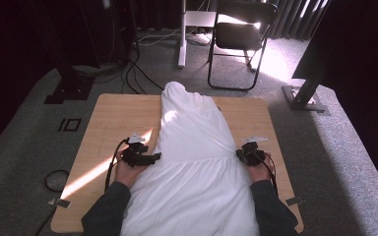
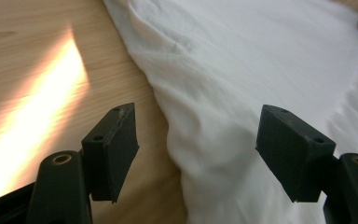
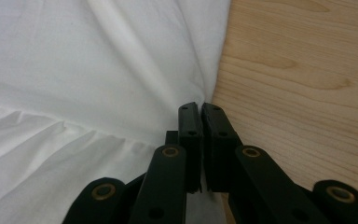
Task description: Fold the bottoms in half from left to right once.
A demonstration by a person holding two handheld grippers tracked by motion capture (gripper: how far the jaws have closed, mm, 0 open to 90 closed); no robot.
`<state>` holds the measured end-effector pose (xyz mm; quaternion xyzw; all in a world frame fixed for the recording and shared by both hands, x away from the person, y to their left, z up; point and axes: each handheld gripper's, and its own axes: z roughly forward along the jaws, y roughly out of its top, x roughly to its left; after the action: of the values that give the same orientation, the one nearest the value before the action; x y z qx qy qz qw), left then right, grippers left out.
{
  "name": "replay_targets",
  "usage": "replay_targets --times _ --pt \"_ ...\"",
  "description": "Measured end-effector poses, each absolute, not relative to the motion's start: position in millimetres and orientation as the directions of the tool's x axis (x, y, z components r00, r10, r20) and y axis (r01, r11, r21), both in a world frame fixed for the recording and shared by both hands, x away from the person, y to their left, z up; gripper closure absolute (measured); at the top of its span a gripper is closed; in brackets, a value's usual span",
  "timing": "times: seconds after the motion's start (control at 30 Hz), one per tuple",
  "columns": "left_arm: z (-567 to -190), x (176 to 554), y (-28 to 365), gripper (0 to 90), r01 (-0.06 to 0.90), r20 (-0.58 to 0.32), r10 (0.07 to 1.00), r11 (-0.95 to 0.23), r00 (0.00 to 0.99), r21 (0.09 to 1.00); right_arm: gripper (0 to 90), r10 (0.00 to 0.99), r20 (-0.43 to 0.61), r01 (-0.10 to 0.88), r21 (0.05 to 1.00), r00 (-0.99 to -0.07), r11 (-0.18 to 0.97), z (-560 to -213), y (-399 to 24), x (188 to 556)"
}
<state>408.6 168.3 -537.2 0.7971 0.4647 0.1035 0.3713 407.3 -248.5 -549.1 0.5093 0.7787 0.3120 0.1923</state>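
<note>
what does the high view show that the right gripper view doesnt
High view alone: the whole white dress along the wooden table, both hands, the left gripper with open fingers at the dress's edge, a black folding chair and grey carpet beyond.

Right gripper view alone: the fingers shut on the dress's edge at its gathered waist seam.

Both: dress, table, right gripper.

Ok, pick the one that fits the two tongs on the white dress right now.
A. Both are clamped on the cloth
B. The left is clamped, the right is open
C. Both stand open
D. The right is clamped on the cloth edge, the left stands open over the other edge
D: the right tongs are pinched together on the edge of the white dress, while the left tongs stand apart over its other edge, pads clear of the cloth.
</note>
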Motion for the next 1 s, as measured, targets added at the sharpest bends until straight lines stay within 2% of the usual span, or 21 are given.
replay_targets --times 0.1,0.13,0.17,0.23,0.43,0.63,0.73,0.87,0.9,0.97,1.0 --pt "-545.4 411.5 159.6 51.7 0.655 -0.156 0.809 -0.328 0.567 0.681 86.5 0.914 0.050 0.675 0.690 -0.404 0.261 -550.4 -251.6 407.2" --pt "-545.1 410.2 158.3 66.1 0.652 -0.136 0.810 -0.346 0.571 0.675 86.5 0.913 0.054 0.675 0.692 -0.404 0.258 -550.8 -252.3 407.1" --pt "-544.8 408.4 157.2 76.6 0.647 -0.111 0.814 -0.360 0.569 0.672 86.5 0.913 0.055 0.673 0.694 -0.404 0.256 -551.1 -252.5 406.6" --pt "-545.0 403.7 159.4 84.9 0.641 -0.106 0.815 -0.359 0.569 0.679 86.7 0.910 0.053 0.669 0.696 -0.410 0.261 -551.4 -252.1 404.5" --pt "-550.2 372.3 184.7 85.7 0.638 -0.150 0.812 -0.313 0.564 0.703 86.7 0.887 0.079 0.649 0.712 -0.455 0.270 -554.7 -252.2 376.4" --pt "-551.1 320.1 190.2 85.2 0.596 -0.090 0.792 -0.375 0.604 0.710 86.8 0.863 0.091 0.636 0.716 -0.497 0.290 -556.8 -249.3 330.5" --pt "-551.1 300.0 189.3 85.3 0.594 -0.092 0.779 -0.389 0.620 0.704 86.8 0.852 0.076 0.631 0.706 -0.518 0.321 -556.0 -247.6 309.6" --pt "-549.9 291.4 185.1 84.3 0.568 -0.039 0.769 -0.435 0.637 0.698 86.4 0.837 0.122 0.656 0.684 -0.534 0.320 -554.5 -251.2 290.6" --pt "-550.1 293.1 184.7 83.5 0.571 -0.044 0.771 -0.430 0.635 0.700 82.4 0.830 0.127 0.656 0.681 -0.543 0.325 -553.9 -252.3 289.5" --pt "-549.8 295.8 183.5 81.1 0.569 -0.036 0.772 -0.435 0.635 0.698 64.6 0.826 0.121 0.638 0.699 -0.550 0.323 -550.3 -253.3 291.6" --pt "-549.9 296.4 182.1 79.1 0.565 -0.031 0.775 -0.433 0.632 0.702 60.6 0.829 0.115 0.624 0.716 -0.547 0.313 -546.4 -254.2 294.9"
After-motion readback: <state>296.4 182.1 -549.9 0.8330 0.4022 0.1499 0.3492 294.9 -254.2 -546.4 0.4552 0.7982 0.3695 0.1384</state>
